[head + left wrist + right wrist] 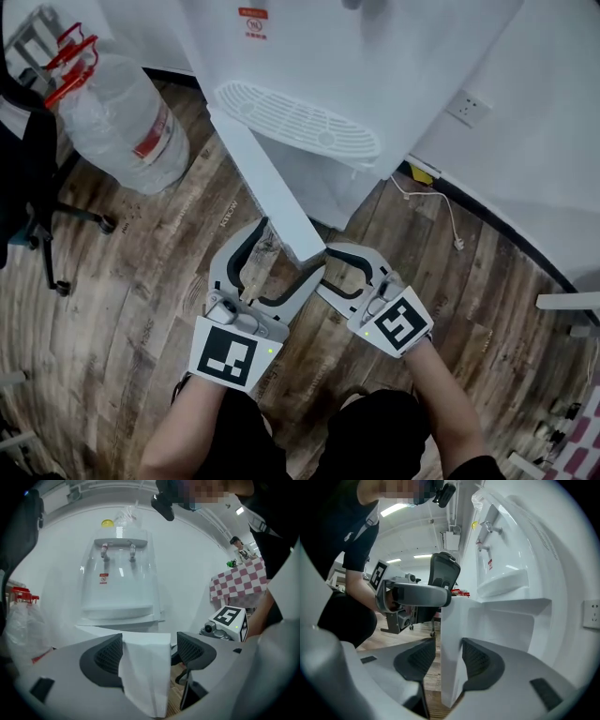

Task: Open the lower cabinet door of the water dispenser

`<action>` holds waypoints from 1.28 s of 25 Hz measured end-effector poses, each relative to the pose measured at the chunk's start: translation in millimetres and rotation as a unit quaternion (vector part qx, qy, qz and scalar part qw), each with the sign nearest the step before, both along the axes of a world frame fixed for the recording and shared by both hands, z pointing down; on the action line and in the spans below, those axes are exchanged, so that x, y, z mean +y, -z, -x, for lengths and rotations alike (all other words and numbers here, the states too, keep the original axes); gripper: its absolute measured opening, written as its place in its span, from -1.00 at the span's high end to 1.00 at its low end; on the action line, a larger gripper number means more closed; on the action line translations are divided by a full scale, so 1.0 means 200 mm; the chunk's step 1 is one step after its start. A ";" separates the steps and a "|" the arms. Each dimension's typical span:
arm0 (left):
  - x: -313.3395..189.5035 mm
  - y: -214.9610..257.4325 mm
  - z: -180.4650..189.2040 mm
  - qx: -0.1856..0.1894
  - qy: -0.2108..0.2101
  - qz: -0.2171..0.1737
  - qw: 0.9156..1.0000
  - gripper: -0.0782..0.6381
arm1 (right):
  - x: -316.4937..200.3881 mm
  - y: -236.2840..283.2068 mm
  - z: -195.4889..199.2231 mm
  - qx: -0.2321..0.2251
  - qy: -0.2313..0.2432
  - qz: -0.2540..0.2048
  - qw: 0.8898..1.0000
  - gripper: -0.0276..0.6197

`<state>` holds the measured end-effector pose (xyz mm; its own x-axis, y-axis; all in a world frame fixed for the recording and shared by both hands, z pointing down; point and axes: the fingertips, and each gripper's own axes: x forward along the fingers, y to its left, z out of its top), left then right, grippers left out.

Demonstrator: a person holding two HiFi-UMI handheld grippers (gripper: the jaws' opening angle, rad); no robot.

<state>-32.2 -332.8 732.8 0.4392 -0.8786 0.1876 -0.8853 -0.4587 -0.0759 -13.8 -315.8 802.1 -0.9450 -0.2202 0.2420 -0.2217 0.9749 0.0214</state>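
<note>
The white water dispenser (375, 66) stands against the wall. Its lower cabinet door (262, 183) is swung out towards me. My left gripper (286, 248) is open and straddles the door's free edge (143, 677); the left pad lies close to the panel, and there is a clear gap on the right. My right gripper (325, 270) sits at the door's outer corner. In the right gripper view its jaws (449, 660) are open around the door edge (451, 620). The right pad is against the panel, and a narrow gap shows at the left pad.
A large water bottle (122, 112) with red handles lies on the wooden floor to the left, beside an office chair base (47, 225). A wall socket (469, 108) and a loose cable (450, 220) are to the right of the dispenser. A checked tablecloth (236, 583) hangs further off.
</note>
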 end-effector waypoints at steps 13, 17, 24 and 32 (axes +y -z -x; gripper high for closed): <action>0.08 0.07 0.18 -0.087 0.050 -0.008 0.995 -0.24 | 0.21 -0.02 0.26 -0.021 0.082 0.009 0.996 0.35; 0.12 0.05 0.25 -0.091 0.051 0.002 0.995 -0.24 | 0.26 -0.03 0.32 -0.020 0.098 0.011 0.995 0.36; 0.18 0.05 0.39 -0.079 0.064 0.019 0.995 -0.23 | 0.27 0.02 0.41 -0.041 0.104 0.030 0.993 0.44; 0.24 0.02 0.57 -0.032 0.090 0.070 0.993 -0.22 | 0.26 0.06 0.49 -0.030 0.118 0.023 0.992 0.45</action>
